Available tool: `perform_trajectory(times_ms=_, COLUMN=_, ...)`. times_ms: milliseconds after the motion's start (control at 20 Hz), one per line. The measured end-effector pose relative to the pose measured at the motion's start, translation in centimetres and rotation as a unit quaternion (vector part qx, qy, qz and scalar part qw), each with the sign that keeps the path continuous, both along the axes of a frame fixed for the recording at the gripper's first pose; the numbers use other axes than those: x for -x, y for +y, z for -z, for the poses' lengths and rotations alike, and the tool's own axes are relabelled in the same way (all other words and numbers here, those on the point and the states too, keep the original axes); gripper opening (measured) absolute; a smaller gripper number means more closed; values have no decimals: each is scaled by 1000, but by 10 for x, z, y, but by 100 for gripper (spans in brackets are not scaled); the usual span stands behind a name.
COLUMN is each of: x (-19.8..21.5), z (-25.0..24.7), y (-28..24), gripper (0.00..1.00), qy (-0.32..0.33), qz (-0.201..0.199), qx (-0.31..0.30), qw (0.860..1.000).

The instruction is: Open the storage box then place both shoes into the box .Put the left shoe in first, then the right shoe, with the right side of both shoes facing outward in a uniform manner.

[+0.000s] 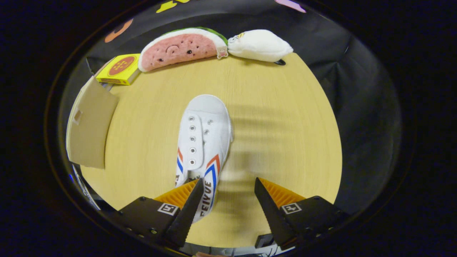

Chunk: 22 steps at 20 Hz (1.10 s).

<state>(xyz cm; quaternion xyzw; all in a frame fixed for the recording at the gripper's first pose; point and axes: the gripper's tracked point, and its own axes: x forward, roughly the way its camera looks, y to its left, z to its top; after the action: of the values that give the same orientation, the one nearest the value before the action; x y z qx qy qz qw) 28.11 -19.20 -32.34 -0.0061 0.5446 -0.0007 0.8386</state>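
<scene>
The gripper (228, 187) is open: its two fingers stand wide apart above the near part of the table, and nothing is pressed between them. The left finger (191, 203) lies over the heel part of a white shoe (203, 142); if it touches the shoe or only hangs above it, I cannot tell. The right finger (267, 203) is over bare table, apart from the shoe.

The shoe is a white canvas sneaker with red and blue stripes on its sides and no laces in the eyelets. It lies on its sole in the middle of the table, the toe pointing to the far side and the heel near, under the left finger. So most of the shoe is ahead of the fingers and a little to the left of the gap between them.

The table (285, 125) has a light wooden top. At its left edge stands a brown cardboard storage box (89, 125), with a flap (93, 121) leaning over the table. Behind it, at the far left, lies a yellow small box (119, 68). On the far edge lies a plush toy shaped like a watermelon slice (178, 48), and just to the right of it, touching or almost touching, a white plush toy (260, 44).
</scene>
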Motion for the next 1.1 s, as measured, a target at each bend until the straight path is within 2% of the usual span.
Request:
perform_trajectory(times_ms=150, x=-5, z=13, y=2, gripper=82, qy=23, qz=-4, qx=3, qw=1000)
perform_trajectory(times_ms=350, x=-4, z=16, y=22, gripper=46, qy=37, qz=-4, qx=-58, qw=998)
perform_trajectory(times_ms=450, x=-7, z=14, y=18, gripper=28, qy=27, qz=-15, qx=-59, qw=998)
perform_trajectory(times_ms=500, x=-7, z=14, y=19, gripper=14, qy=25, qz=-11, qx=-71, qw=997)
perform_trajectory(times_ms=550, x=-8, z=14, y=16, gripper=10, qy=26, qz=-5, qx=-84, qw=996)
perform_trajectory(times_ms=600, x=-8, z=16, y=17, gripper=1, qy=26, qz=5, qx=-105, qw=994)
perform_trajectory(times_ms=900, x=0, z=-2, y=23, gripper=0, qy=12, qz=37, qx=-159, qw=987)
perform_trajectory(times_ms=1100, x=26, z=-55, y=38, gripper=0, qy=-17, qz=38, qx=-195, qw=980)
